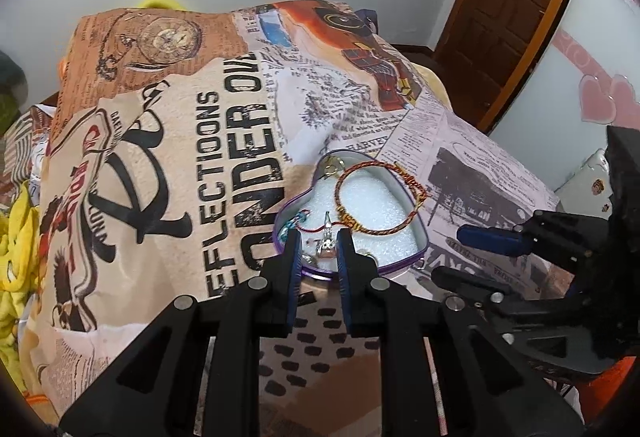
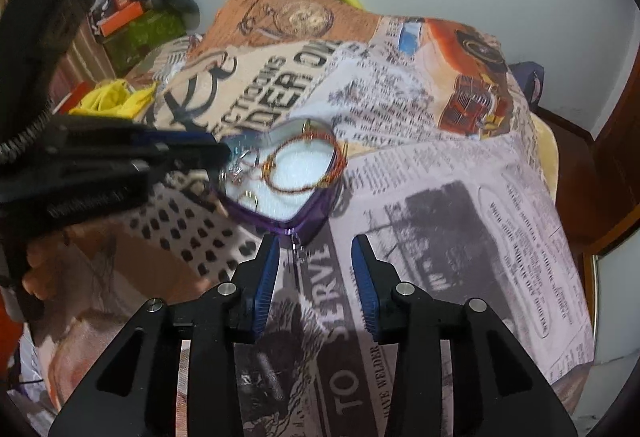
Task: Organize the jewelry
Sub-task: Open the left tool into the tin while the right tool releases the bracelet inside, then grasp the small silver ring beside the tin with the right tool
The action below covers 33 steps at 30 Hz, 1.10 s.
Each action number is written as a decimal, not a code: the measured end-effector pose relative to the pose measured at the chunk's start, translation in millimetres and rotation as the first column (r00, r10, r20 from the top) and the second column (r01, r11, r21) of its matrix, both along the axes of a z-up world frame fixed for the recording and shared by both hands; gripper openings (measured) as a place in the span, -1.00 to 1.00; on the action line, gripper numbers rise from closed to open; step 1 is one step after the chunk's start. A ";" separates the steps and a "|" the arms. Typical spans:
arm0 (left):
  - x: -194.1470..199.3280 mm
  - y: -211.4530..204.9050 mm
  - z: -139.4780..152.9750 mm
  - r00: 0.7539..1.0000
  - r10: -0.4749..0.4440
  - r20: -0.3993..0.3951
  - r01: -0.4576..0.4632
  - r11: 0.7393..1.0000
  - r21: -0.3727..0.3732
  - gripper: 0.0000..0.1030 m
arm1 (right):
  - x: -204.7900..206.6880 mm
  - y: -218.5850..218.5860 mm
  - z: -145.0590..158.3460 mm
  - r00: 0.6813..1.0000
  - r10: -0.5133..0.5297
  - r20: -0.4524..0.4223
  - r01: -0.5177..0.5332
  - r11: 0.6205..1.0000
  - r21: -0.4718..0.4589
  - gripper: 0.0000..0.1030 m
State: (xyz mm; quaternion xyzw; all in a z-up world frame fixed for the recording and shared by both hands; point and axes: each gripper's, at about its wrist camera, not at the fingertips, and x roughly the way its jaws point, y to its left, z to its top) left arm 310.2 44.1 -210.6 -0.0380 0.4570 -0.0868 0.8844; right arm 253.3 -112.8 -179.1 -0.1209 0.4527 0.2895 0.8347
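Observation:
A heart-shaped purple tin (image 1: 416, 221) with white foam inside sits on a printed cloth. A red and gold thread bracelet (image 1: 378, 197) lies in it, with earrings and small silver pieces (image 1: 327, 243) at the near edge. My left gripper (image 1: 319, 237) is open, its fingers over the tin's near rim either side of a silver piece, holding nothing. My right gripper (image 2: 316, 243) is open and empty, just short of the tin (image 2: 308, 215). The bracelet (image 2: 304, 165) shows there too. The left gripper (image 2: 200, 149) reaches in from the left.
The printed newspaper-pattern cloth (image 1: 208, 141) covers a raised surface. Yellow fabric (image 1: 16, 237) lies at the left. A brown wooden door (image 1: 504, 5) stands at the back right. Boxes and clutter (image 2: 132, 17) sit at the far left.

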 end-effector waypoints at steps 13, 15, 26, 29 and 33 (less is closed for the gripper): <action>-7.6 2.2 -0.8 1.000 0.005 0.008 -0.005 1.000 0.016 -0.34 | 3.1 9.7 -19.7 1.000 0.019 -0.018 -0.019 0.999 -0.032 -0.34; -8.5 2.8 -0.7 1.000 0.008 0.006 -0.008 1.000 0.015 -0.34 | 1.9 11.0 -20.9 1.000 0.022 -0.012 -0.023 0.999 -0.038 -0.36; -22.4 4.1 5.3 1.000 0.010 0.004 -0.010 1.000 0.002 -0.33 | -2.3 16.2 -24.3 0.998 0.055 0.000 -0.055 0.998 -0.040 -0.84; -27.5 1.0 6.1 1.000 0.004 -0.001 -0.004 1.000 0.002 -0.32 | -2.9 13.1 -22.0 0.999 0.045 -0.008 -0.045 0.999 -0.026 -0.84; -35.7 -8.4 5.6 1.000 -0.014 -0.014 0.014 1.000 0.010 -0.32 | -8.2 5.6 -14.6 1.000 0.022 0.001 -0.022 1.000 -0.015 -0.84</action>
